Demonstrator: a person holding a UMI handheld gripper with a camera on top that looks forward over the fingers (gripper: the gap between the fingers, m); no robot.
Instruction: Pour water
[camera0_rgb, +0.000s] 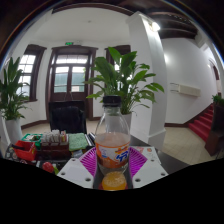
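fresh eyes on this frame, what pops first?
The plastic bottle of orange drink, dark cap on and upright, stands between the fingers of the hand-held gripper, whose magenta pads sit against its sides. Right behind it a big leafy potted plant rises beside a white pillar. Off to the side of the fingers is a clutter of small items on the table, too small to name.

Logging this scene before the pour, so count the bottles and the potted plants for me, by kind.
Bottles: 1, the bottle between the gripper fingers.
Potted plants: 2, the tall plant beyond the bottle and the window plant.
Total: 3
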